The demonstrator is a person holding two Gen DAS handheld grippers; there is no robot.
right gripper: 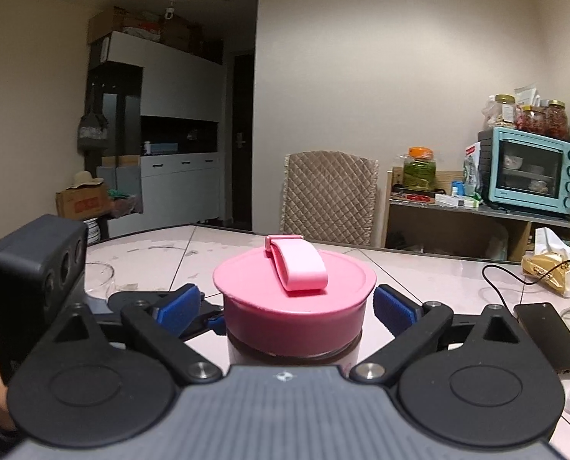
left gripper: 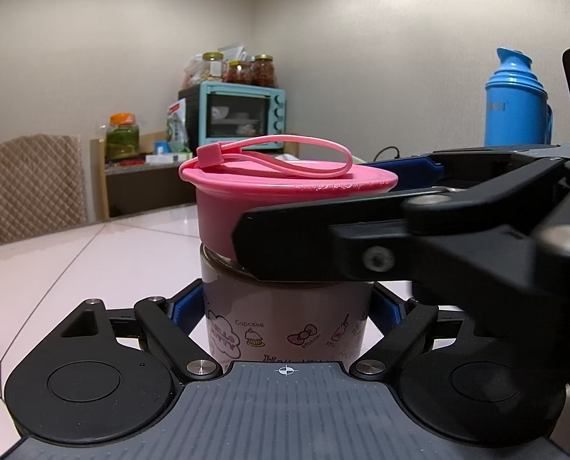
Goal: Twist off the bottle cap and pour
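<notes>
Bottle: I see a glass bottle w/ cartoon print (left gripper: 285, 329) standing upright on the pale tiled counter (left gripper: 74, 268), right in front of both cams.
Cap: round pink plastic cap w/ a pink loop strap (right gripper: 294, 287) sits on the bottle's neck; in left wrist view it looks slightly tilted, can't tell if it's loosened.
Left gripper (left gripper: 286, 306): I have it clamped on the bottle's body, below the cap; blue-padded fingers (left gripper: 185, 312) press in on both sides.
Right gripper (right gripper: 286, 306): at cap height, fingers spread wide; blue pads (right gripper: 394, 308) stand either side of the cap w/ visible gaps, not touching. Nothing gripped.
Right gripper seen from left cam: its black linkage crosses in front of the cap & bottle neck from the right.
Bkgd: teal toaster oven (right gripper: 530, 170) on a wooden shelf w/ jars on top; quilted beige chair back (right gripper: 329, 197) behind the counter; blue thermos flask (left gripper: 514, 103) far right in left view.
Counter extras: black phone (right gripper: 545, 335) w/ cable at right, well apart from the bottle; clear glass (right gripper: 101, 276) at left, partly hidden.
</notes>
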